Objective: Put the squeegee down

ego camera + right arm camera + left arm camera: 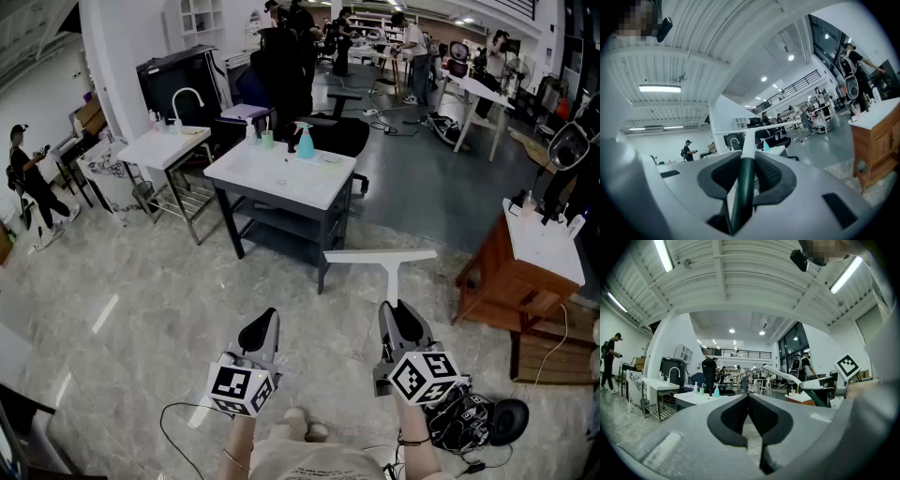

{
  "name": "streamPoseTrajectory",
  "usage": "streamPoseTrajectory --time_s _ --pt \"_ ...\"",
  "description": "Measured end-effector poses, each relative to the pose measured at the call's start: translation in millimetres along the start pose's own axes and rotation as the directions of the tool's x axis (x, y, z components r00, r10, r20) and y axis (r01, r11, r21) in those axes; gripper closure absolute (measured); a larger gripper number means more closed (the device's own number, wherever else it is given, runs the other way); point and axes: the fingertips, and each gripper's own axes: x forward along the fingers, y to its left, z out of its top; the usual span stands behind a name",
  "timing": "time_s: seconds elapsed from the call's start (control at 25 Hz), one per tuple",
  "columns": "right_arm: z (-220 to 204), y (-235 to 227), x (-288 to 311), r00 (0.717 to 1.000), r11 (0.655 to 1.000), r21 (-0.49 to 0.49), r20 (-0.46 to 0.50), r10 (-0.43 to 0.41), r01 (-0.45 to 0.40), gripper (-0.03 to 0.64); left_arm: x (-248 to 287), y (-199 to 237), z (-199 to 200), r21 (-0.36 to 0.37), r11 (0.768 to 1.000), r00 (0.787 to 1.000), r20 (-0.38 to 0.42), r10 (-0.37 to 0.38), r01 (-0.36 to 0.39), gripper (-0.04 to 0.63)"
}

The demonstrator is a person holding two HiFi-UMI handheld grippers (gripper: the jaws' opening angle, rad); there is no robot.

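Head view: right gripper level, squeegee between its fingers

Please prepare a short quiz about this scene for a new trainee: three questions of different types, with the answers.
1. True or false: the left gripper is shut on the white T-shaped squeegee with a dark green handle.
2. What stands on the white-topped table with a dark frame? A) a teal spray bottle B) a red bucket C) a laptop
3. Fill in: the right gripper grips the squeegee by its ___.
Key: 1 false; 2 A; 3 handle.
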Motion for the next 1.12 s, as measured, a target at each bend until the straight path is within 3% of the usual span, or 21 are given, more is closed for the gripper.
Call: streamPoseTrajectory --time_s 0.64,1.12 --pt "4.3 -11.8 -1.2 1.000 0.999 0.028 0.017 0.021 -0.022 0.522 8.5 -8.0 2.5 -0.018 1.000 1.000 0.018 0.009 -0.009 0.573" --pt "-2.2 -29.8 34.5 1.000 0.997 0.075 0.011 0.020 -0.021 0.522 44.5 11.9 -1.7 -0.025 1.000 1.000 0.019 -0.001 0.001 0.574"
